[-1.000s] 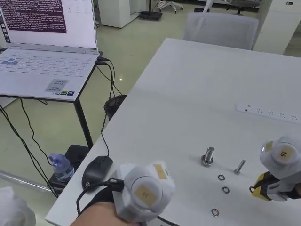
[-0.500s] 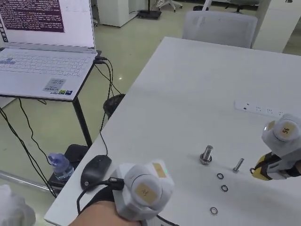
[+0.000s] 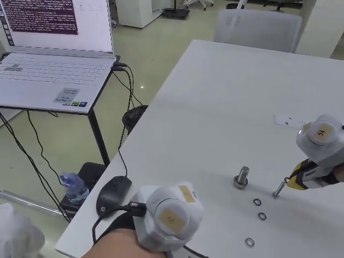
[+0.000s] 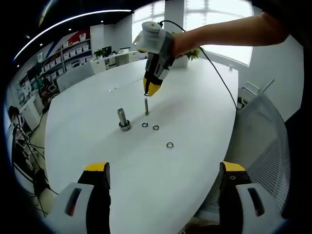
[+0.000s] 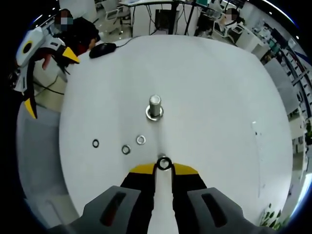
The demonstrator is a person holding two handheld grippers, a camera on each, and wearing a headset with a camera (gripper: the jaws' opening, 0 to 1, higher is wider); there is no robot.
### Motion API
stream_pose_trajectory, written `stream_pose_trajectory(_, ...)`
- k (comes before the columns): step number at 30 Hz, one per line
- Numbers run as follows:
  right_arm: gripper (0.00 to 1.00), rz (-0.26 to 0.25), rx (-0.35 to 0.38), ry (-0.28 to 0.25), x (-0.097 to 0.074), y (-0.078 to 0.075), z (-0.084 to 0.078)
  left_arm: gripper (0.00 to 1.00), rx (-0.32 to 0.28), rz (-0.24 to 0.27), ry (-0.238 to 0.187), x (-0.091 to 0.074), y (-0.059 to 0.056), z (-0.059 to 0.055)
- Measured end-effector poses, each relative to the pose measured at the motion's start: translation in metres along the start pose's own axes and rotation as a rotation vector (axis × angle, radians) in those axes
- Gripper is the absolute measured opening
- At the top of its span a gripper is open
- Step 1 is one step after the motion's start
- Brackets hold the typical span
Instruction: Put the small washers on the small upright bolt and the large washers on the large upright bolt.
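On the white bench (image 3: pixel 215 107), my right tool (image 5: pixel 164 168) pinches a washer (image 5: pixel 164 163) just above the small bolt (image 3: pixel 278 189). My left tool (image 4: pixel 165 170) is spread. Three loose washers (image 3: pixel 262 216) lie near the large bolt (image 3: pixel 241 177).

Left gripper (image 4: pixel 165 168) jaws wide apart, large bolt (image 4: pixel 123 119) stood left of small bolt (image 4: pixel 146 107), right gripper (image 4: pixel 147 92) hung above it, three washers (image 4: pixel 155 127) nearer.
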State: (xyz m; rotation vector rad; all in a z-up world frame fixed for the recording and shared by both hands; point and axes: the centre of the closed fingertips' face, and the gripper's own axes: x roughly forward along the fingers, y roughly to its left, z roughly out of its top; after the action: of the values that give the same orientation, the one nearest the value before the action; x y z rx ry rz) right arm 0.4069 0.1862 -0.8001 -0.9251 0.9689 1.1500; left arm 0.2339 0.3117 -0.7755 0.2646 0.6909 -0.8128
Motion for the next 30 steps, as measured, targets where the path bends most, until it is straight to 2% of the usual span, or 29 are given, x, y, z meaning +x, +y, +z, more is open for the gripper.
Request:
stream_pose_trajectory(11,0.13,0.01,-0.003,0.014,0.008,-0.002,-0.002,0.88,0.011,-0.013,0.017,0.0,0.0,-0.004)
stream_pose_trajectory(27,0.13,0.019,-0.011,0.035,0.018,-0.003,-0.005,0.85,0.012,-0.005,0.021,-0.003,0.004,-0.007)
stream_pose_trajectory(30,0.13,0.02,-0.014,0.04,0.02,-0.003,-0.005,0.85,0.012,-0.004,0.011,-0.003,0.004,-0.005)
